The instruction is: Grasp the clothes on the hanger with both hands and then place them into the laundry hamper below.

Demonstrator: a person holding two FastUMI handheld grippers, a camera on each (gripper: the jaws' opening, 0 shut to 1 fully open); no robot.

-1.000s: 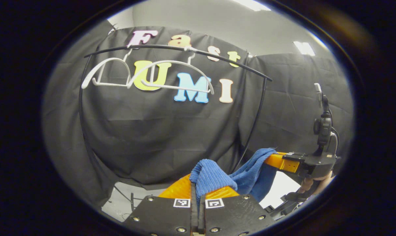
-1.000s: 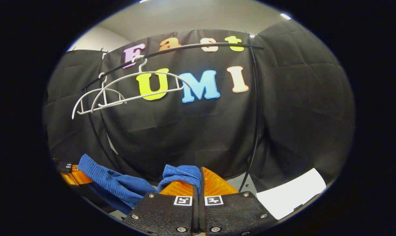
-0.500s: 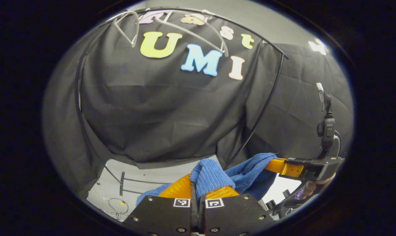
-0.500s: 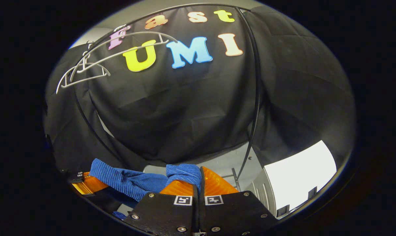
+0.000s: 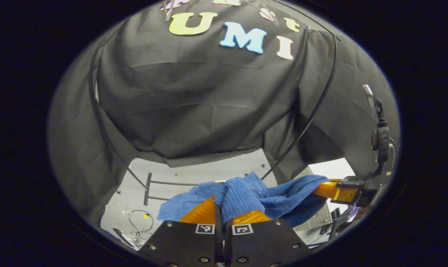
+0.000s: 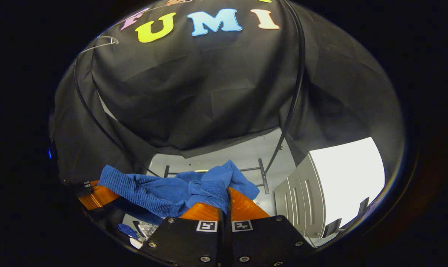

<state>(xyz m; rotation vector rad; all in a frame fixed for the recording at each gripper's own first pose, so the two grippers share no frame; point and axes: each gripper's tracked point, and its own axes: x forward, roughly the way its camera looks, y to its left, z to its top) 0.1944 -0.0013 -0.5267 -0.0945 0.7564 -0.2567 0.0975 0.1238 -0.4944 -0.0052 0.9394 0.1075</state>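
A blue ribbed garment [image 5: 242, 196] hangs bunched between my two grippers, off the hangers. My left gripper [image 5: 223, 207] is shut on one fold of it at the bottom of the left gripper view. Farther right in that view, my right gripper [image 5: 326, 189] clamps the other end. In the right gripper view the garment [image 6: 160, 191] stretches from my right gripper [image 6: 225, 202], shut on it, across to the left gripper [image 6: 97, 194] at the left edge. Part of the cloth droops toward the floor. A tip of a white hanger [image 6: 101, 40] shows at the upper left.
The black tube rack [image 5: 316, 107] arches over the black cloth wall, and its base bars [image 6: 262, 178] lie on the grey floor. A loose cable [image 5: 138, 224] lies on the floor at the left. A white panel and a grey ribbed unit [image 6: 301, 200] stand at the right.
Both grippers have come down with the garment still clamped. The hangers and the top rail have slid up and nearly out of view, and the floor and rack base have come into sight.
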